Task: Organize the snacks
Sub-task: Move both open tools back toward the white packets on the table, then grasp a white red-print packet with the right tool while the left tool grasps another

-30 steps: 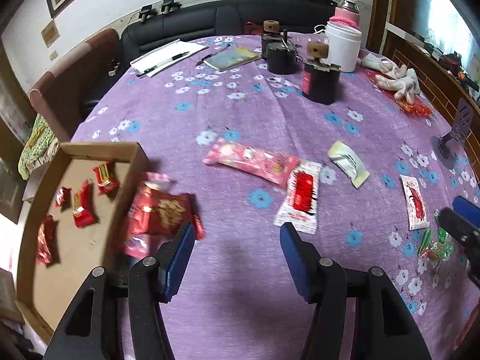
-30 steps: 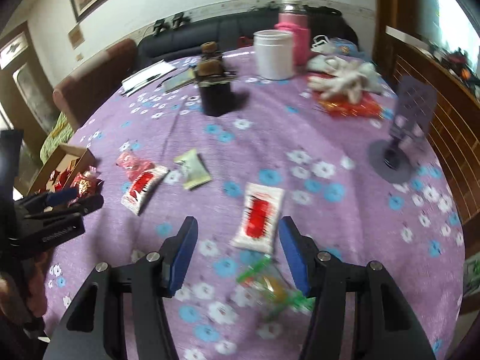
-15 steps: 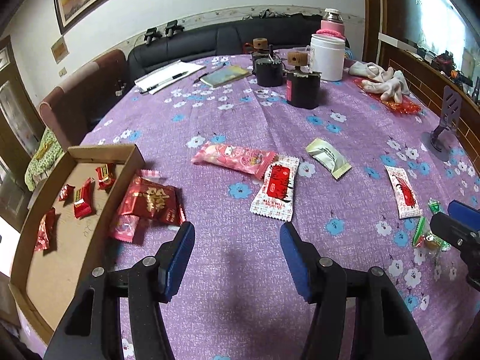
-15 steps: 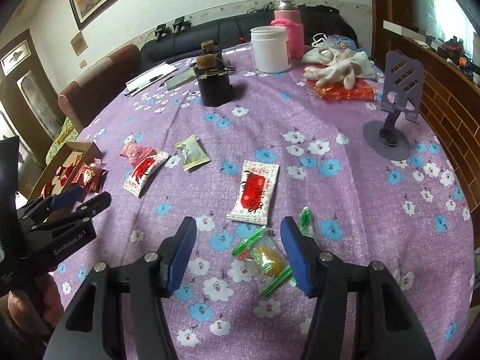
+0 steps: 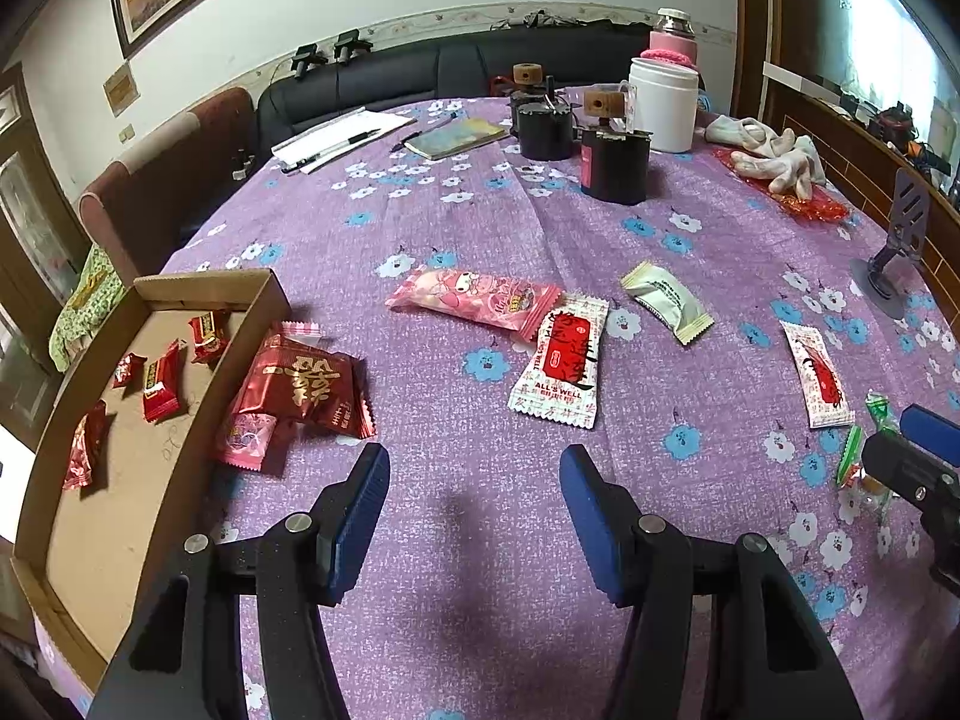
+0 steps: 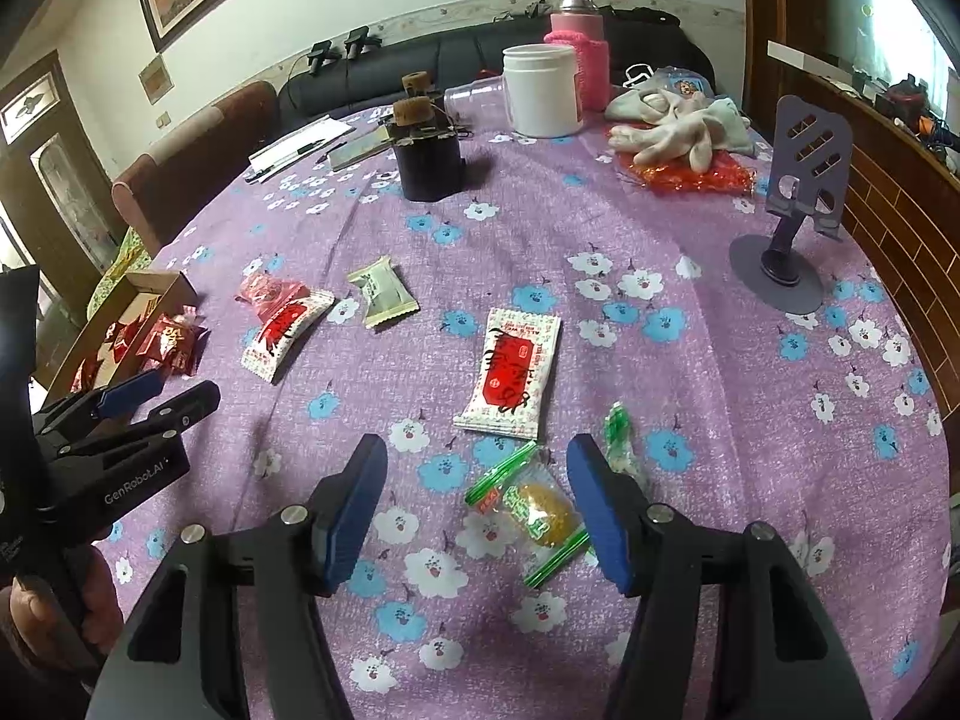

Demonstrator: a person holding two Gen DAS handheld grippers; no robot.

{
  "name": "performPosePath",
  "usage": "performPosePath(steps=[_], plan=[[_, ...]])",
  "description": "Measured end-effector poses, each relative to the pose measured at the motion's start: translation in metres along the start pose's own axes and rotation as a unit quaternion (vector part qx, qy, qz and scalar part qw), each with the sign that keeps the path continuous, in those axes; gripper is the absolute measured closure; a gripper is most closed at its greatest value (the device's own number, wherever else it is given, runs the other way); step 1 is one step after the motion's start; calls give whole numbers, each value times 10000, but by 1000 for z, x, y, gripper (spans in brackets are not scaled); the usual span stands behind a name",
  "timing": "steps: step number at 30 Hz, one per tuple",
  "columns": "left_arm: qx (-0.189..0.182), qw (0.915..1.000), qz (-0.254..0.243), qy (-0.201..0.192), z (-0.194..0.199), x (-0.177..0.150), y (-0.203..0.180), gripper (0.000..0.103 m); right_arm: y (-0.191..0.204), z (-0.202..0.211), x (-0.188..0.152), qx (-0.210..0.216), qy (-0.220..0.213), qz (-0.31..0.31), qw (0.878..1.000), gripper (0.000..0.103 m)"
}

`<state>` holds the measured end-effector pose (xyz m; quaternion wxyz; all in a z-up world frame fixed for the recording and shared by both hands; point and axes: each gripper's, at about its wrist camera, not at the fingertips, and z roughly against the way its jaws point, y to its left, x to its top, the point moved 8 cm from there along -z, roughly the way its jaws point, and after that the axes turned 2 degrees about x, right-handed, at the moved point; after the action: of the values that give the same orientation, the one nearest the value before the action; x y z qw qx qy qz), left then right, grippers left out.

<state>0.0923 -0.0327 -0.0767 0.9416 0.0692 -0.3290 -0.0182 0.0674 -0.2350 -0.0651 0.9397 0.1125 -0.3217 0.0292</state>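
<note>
1. The box (image 5: 150, 288) stands at the left edge of the table (image 5: 492, 540) and holds a few small red candies (image 5: 161, 387). Compared with one second ago, the left view has pulled back and is now sharp.
2. The red bag (image 5: 303, 387) lies on the table, touching the outside of the box wall, with a small pink packet (image 5: 246, 438) beside it. It is not yet in the box, so I judge this part is unfinished.
3. The left tool (image 5: 474, 510) is open and empty, above bare cloth.
4. In the middle lie a pink pack (image 5: 474, 300), a white-red sachet (image 5: 561, 369) and a pale packet (image 5: 666, 300), all loose.
5. The right tool (image 6: 477, 501) is also open. The green-wrapped candy (image 6: 534, 510) now lies between its fingers; one second ago it lay lower and blurred. Probably this is the next pick.
</note>
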Motion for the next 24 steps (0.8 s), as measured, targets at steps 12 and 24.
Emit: performPosePath(steps=[12, 24], plan=[[42, 9991, 80, 425, -32, 20, 19, 40, -20, -15, 33, -542, 23, -34, 9985, 24], [-439, 9937, -38, 1034, -62, 40, 6, 40, -15, -78, 35, -560, 841, -52, 9949, 17]])
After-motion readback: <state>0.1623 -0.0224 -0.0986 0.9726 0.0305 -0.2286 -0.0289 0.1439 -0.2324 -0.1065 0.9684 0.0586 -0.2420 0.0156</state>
